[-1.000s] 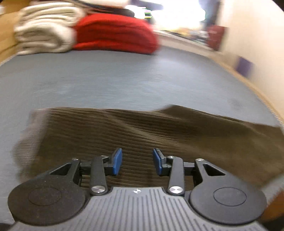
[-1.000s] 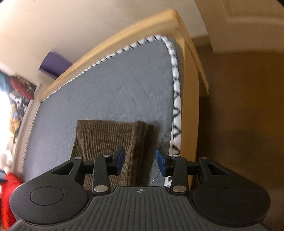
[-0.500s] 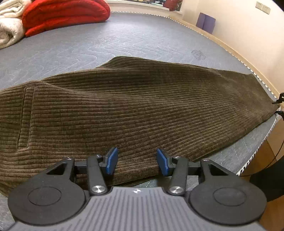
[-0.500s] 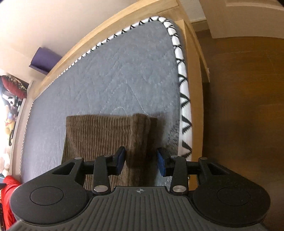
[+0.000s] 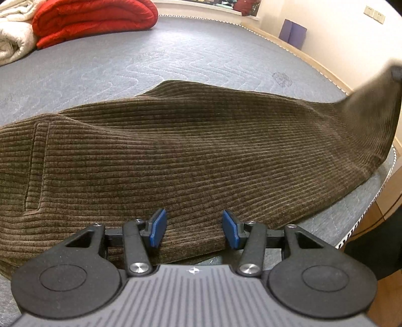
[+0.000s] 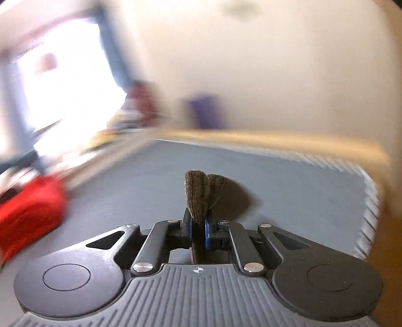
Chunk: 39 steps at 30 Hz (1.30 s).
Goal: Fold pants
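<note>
Brown corduroy pants lie spread across the grey bed.

I see the right gripper with fingers clenched on a raised pant-leg end; the left gripper hangs released over the near edge. A red blanket sits well apart.

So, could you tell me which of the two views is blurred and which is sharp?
Right wrist view: background motion-smeared, only the right gripper and pinched brown pants stay sharp. Left wrist view: crisp, except the lifted pants end at far right.
</note>
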### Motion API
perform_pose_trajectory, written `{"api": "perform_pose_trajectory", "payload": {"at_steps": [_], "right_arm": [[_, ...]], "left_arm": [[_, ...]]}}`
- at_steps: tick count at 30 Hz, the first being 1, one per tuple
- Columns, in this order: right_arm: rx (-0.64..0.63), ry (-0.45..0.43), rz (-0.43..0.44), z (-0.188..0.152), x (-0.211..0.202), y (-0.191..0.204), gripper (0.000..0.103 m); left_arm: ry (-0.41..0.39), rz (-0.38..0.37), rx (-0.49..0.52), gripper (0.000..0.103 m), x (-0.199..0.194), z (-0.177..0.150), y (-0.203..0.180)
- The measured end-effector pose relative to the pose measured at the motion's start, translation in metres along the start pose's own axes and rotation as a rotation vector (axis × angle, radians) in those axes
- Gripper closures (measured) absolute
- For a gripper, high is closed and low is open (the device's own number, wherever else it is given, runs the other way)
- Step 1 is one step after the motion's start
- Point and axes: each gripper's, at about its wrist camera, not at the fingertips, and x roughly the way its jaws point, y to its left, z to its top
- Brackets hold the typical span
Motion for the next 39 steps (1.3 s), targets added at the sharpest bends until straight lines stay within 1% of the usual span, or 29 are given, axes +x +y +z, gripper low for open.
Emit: {"api": "perform_pose_trajectory", "payload": {"at_steps": [1, 2, 3, 5, 6, 7, 8, 9, 11, 12, 13, 14, 15, 16, 17, 18, 20, 21, 23, 25, 29, 31, 32, 33, 35, 36, 39], "right_arm": [[-0.1, -0.022, 0.086, -0.007, -0.016, 0.041, 0.094], [-0.168, -0.029, 0.151, -0.015, -0.027, 0.069, 0.094], [-0.257, -0.024, 0.243, -0.031, -0.041, 0.105, 0.094], [-0.393, 0.026, 0.382, -0.066, -0.055, 0.158, 0.094], [-0.458, 0.083, 0.453, -0.09, -0.059, 0.181, 0.093], [-0.524, 0.167, 0.522, -0.117, -0.06, 0.202, 0.092], [-0.586, 0.264, 0.571, -0.142, -0.059, 0.217, 0.091], [-0.653, 0.376, 0.602, -0.169, -0.055, 0.23, 0.091], [-0.784, 0.575, 0.627, -0.22, -0.052, 0.242, 0.09], [-0.837, 0.648, 0.634, -0.235, -0.053, 0.246, 0.086], [-0.895, 0.643, 0.637, -0.242, -0.061, 0.249, 0.085], [-0.932, 0.601, 0.645, -0.24, -0.07, 0.252, 0.078], [-0.939, 0.591, 0.664, -0.234, -0.075, 0.254, 0.076], [-0.906, 0.599, 0.697, -0.225, -0.079, 0.253, 0.075], [-0.852, 0.601, 0.723, -0.213, -0.08, 0.25, 0.07], [-0.807, 0.595, 0.728, -0.204, -0.08, 0.246, 0.063], [-0.763, 0.572, 0.701, -0.193, -0.074, 0.242, 0.057], [-0.749, 0.566, 0.682, -0.192, -0.071, 0.238, 0.057], [-0.739, 0.589, 0.643, -0.199, -0.064, 0.234, 0.057], [-0.768, 0.609, 0.604, -0.21, -0.056, 0.239, 0.057], [-0.858, 0.618, 0.66, -0.235, -0.057, 0.253, 0.057], [-0.935, 0.609, 0.67, -0.248, -0.059, 0.258, 0.057], [-0.966, 0.59, 0.673, -0.253, -0.062, 0.259, 0.058], [-0.979, 0.573, 0.678, -0.254, -0.063, 0.26, 0.063], [-0.964, 0.571, 0.697, -0.247, -0.065, 0.26, 0.088], [-0.954, 0.543, 0.701, -0.24, -0.069, 0.258, 0.09], [-0.937, 0.442, 0.763, -0.215, -0.093, 0.252, 0.091]], "left_arm": [[0.0, -0.002, -0.004, 0.048, -0.001, 0.0, 0.002], [-0.001, -0.003, -0.01, 0.048, -0.002, 0.001, 0.003], [-0.001, -0.003, -0.018, 0.048, -0.004, 0.001, 0.006], [-0.003, -0.004, -0.043, 0.048, -0.008, 0.001, 0.012], [-0.004, -0.003, -0.061, 0.048, -0.009, 0.002, 0.015], [-0.003, -0.005, -0.08, 0.047, -0.011, 0.002, 0.02], [-0.003, -0.011, -0.107, 0.045, -0.013, 0.002, 0.025], [-0.003, -0.018, -0.132, 0.044, -0.014, 0.002, 0.03], [-0.001, -0.034, -0.177, 0.042, -0.015, 0.002, 0.039], [-0.001, -0.041, -0.199, 0.042, -0.015, 0.002, 0.043], [-0.002, -0.048, -0.217, 0.041, -0.016, 0.003, 0.046], [-0.004, -0.054, -0.232, 0.04, -0.017, 0.003, 0.049], [-0.005, -0.059, -0.243, 0.04, -0.018, 0.004, 0.052], [-0.005, -0.064, -0.252, 0.039, -0.018, 0.004, 0.055], [-0.003, -0.07, -0.262, 0.039, -0.017, 0.005, 0.057], [-0.002, -0.075, -0.273, 0.039, -0.017, 0.004, 0.06], [0.001, -0.086, -0.3, 0.039, -0.017, 0.003, 0.065], [0.001, -0.089, -0.309, 0.039, -0.018, 0.004, 0.066], [0.002, -0.093, -0.317, 0.039, -0.02, 0.003, 0.068], [0.002, -0.088, -0.311, 0.039, -0.02, 0.003, 0.067], [0.002, -0.07, -0.287, 0.039, -0.02, 0.002, 0.062], [0.001, -0.064, -0.278, 0.039, -0.018, 0.002, 0.059], [0.001, -0.062, -0.273, 0.039, -0.016, 0.003, 0.057], [0.0, -0.06, -0.272, 0.039, -0.015, 0.002, 0.056], [0.0, -0.061, -0.274, 0.039, -0.015, 0.002, 0.056], [0.0, -0.064, -0.278, 0.039, -0.014, 0.003, 0.057], [-0.002, -0.072, -0.294, 0.038, -0.014, 0.003, 0.059]]}}
